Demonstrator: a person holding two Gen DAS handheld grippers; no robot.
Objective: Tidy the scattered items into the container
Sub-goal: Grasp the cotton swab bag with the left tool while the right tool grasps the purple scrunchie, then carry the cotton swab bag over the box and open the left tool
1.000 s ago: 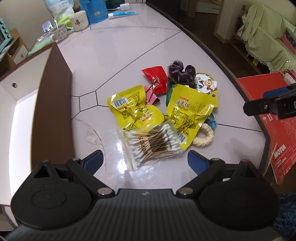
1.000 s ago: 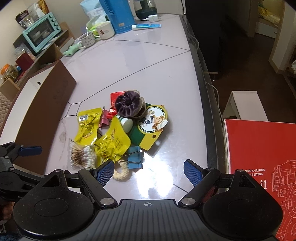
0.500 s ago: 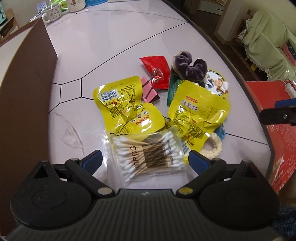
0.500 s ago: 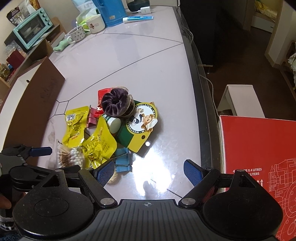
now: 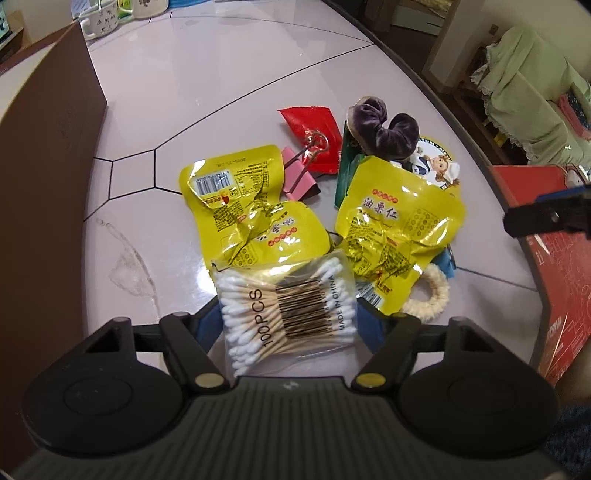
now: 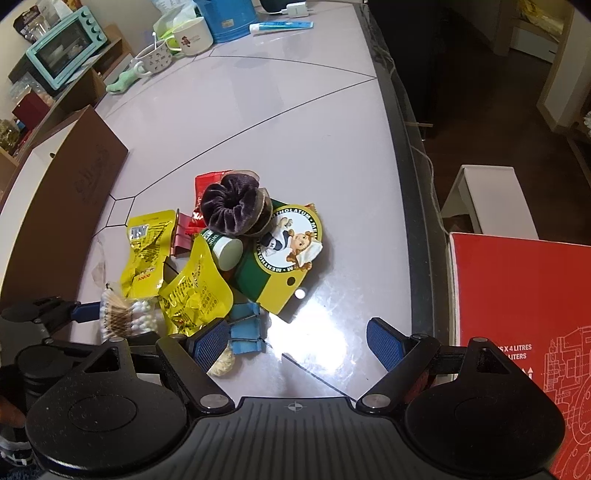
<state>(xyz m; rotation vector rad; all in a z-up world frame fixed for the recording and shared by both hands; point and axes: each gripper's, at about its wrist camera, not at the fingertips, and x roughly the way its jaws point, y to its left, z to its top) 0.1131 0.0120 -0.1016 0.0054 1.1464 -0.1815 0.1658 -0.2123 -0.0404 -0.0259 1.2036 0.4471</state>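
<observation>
Cotton swab bag (image 5: 286, 306) between left jaws (open)

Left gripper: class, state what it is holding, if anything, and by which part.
The left gripper straddles the cotton swab bag, one finger at each short end. Whether the fingers already press it cannot be told. The right gripper is open and holds nothing.

A glossy pale-lilac table (image 6: 280, 122) carries a brown cardboard box (image 6: 70, 192) at left, a central heap of packets, and mugs (image 6: 192, 35) far off.
</observation>
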